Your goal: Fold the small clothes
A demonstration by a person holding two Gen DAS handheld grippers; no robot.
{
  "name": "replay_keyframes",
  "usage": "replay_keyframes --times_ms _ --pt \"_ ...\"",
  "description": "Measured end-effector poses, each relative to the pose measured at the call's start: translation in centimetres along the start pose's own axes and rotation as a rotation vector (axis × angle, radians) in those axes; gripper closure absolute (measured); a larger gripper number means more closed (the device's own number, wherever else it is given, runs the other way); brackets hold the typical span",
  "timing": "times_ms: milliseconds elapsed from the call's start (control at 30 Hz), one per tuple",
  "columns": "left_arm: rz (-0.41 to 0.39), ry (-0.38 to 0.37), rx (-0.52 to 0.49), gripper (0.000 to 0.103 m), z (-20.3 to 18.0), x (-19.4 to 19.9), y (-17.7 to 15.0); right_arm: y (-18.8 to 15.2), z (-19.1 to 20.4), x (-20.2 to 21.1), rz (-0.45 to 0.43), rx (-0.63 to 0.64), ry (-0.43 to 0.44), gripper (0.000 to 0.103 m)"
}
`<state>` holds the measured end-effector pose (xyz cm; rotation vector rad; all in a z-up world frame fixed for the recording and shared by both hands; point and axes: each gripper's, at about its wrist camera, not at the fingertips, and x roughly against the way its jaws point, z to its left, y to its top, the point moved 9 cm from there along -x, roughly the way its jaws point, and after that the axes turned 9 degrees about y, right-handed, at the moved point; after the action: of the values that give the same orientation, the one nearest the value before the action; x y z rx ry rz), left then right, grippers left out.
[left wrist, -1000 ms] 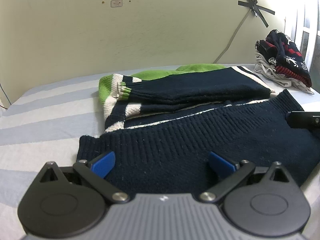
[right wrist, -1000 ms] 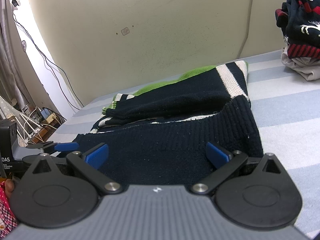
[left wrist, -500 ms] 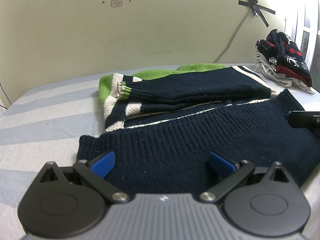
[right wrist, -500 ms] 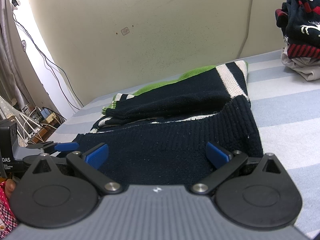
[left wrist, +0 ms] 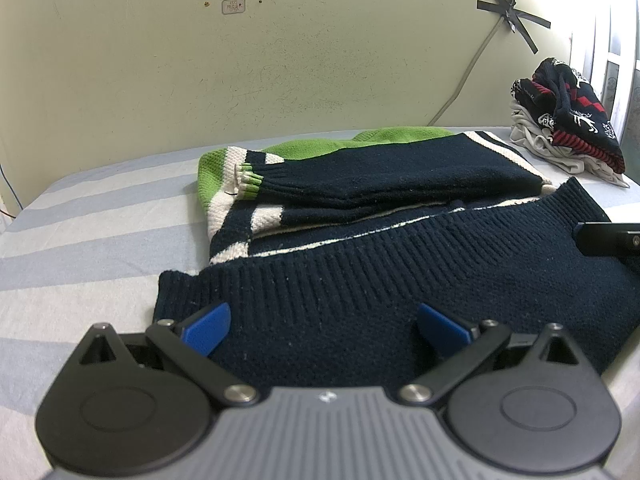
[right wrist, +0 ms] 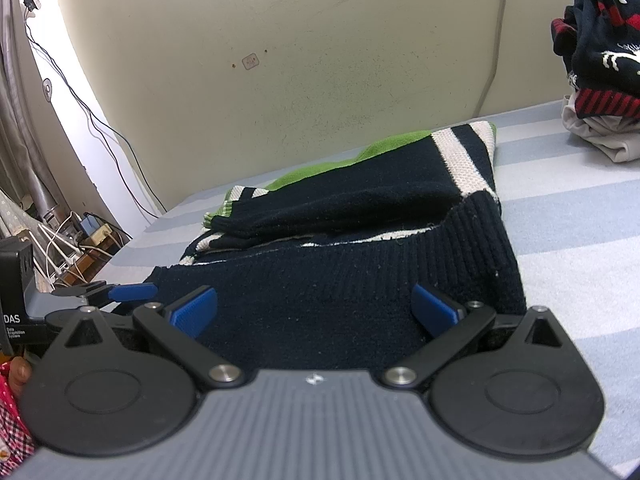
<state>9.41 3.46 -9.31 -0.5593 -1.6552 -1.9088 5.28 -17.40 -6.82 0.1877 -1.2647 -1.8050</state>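
Both grippers' fingers are spreading wide, left gripper (left wrist: pixel 322 330) and right gripper (right wrist: pixel 314 312) at the navy sweater's (left wrist: pixel 400 280) ribbed hem on the striped bed (left wrist: pixel 80 240); you're readying the hem pinch, so clamp next.

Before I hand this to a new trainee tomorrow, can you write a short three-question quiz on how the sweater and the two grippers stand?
1. True or false: both grippers are open.
2. Which end of the sweater lies nearest the left gripper: A) green collar end, B) navy ribbed hem?
3. Where is the pile of clothes?

Key:
1. True; the right gripper is open too.
2. B.
3. At the far right, by the wall.
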Motion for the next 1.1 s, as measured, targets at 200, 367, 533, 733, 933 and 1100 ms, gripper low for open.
replay_keyframes --times_ms 200,367,533,733,933,1100 --pt "0.0 -0.001 0.0 0.0 0.0 0.0 0.0 0.0 0.0 0.0 0.0 0.0 0.0 0.0" --pt "0.0 -0.002 0.0 0.0 0.0 0.0 0.0 0.0 0.1 0.0 -0.001 0.0 -0.001 0.0" --pt "0.0 -0.001 -0.001 0.0 0.0 0.0 0.0 0.0 0.0 0.0 0.0 0.001 -0.002 0.0" --pt "0.0 -0.001 -0.002 0.0 0.0 -0.1 0.0 -0.1 0.0 0.0 0.0 0.003 -0.002 0.0" --pt "0.04 -0.02 -0.037 0.0 0.2 -0.1 0.2 0.9 -1.1 0.7 0.01 -0.061 0.031 0.008" --pt "-0.046 -0.005 -0.119 0.0 2.3 2.1 5.5 8.1 -3.2 3.3 0.008 -0.05 0.01 0.053"
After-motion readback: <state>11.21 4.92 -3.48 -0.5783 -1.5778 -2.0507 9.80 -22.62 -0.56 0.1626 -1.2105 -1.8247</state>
